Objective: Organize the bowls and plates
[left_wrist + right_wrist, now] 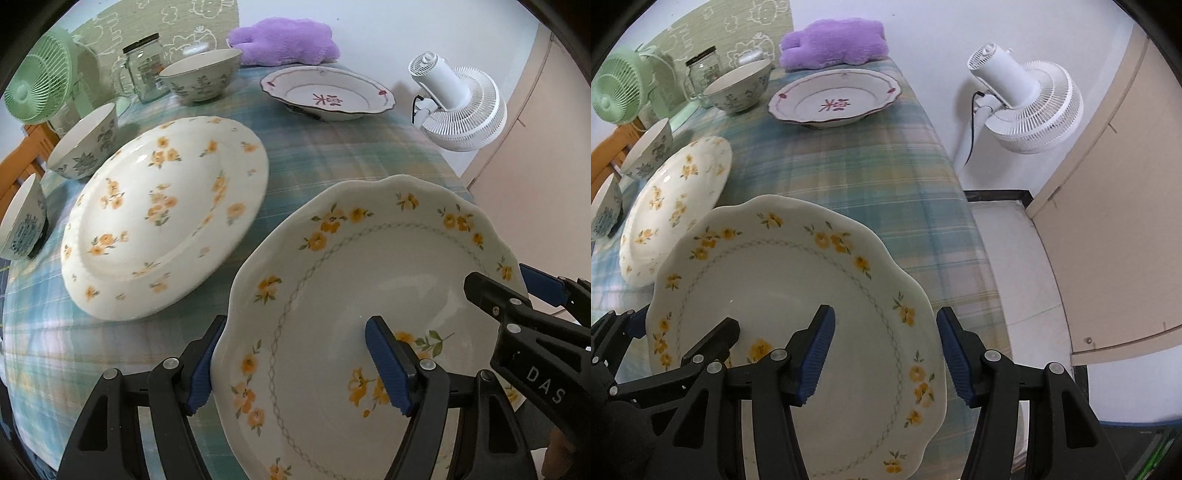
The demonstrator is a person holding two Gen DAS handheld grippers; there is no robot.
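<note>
A scalloped plate with yellow flowers (343, 295) (783, 288) is held above the near end of the table. My left gripper (295, 365) straddles its left rim with one finger over and one under, jaws wide. My right gripper (886, 354) straddles its right rim the same way; it also shows in the left wrist view (517, 295). A round yellow-flowered plate (166, 218) (676, 203) lies on the table to the left. A red-patterned plate (328, 94) (834, 98) lies at the far end. Three blue-flowered bowls (201, 75) (86, 142) (22, 221) stand along the left.
The table has a plaid cloth (332, 158). A glass jar (146, 66) and a green fan (40, 81) stand at the far left. A purple plush (284, 38) lies at the far end. A white fan (1027, 99) stands off the table's right edge.
</note>
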